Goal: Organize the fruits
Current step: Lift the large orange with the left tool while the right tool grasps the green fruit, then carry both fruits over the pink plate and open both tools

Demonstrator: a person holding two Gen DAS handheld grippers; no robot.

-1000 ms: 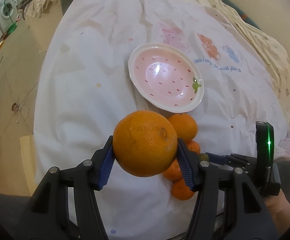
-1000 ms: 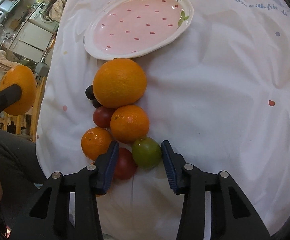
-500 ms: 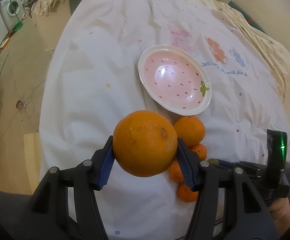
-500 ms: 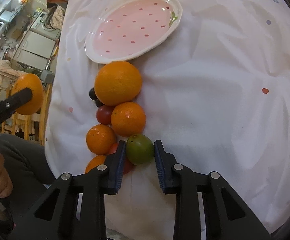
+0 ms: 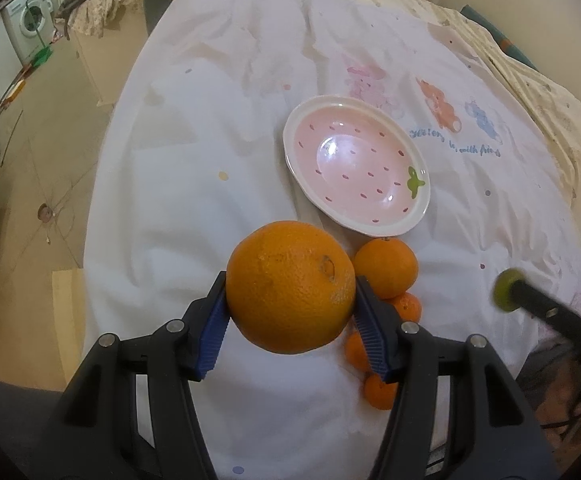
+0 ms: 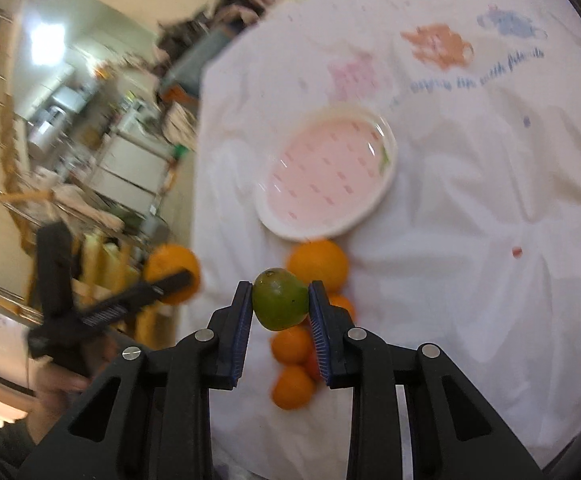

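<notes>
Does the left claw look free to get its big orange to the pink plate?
Probably yes: the left claw grips the big orange above the cloth, and the pink plate lies bare just beyond.

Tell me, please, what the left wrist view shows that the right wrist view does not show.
Only the left wrist view: the left gripper from behind, shut on the large orange; a washing machine far left; bare floor.

Only the right wrist view: the right gripper up close, shut on the green fruit; a red fruit in the pile; shelves behind, blurred.

Both: the empty pink plate, the smaller oranges below it, the white printed cloth, and each other's gripper at the picture's edge.
</notes>
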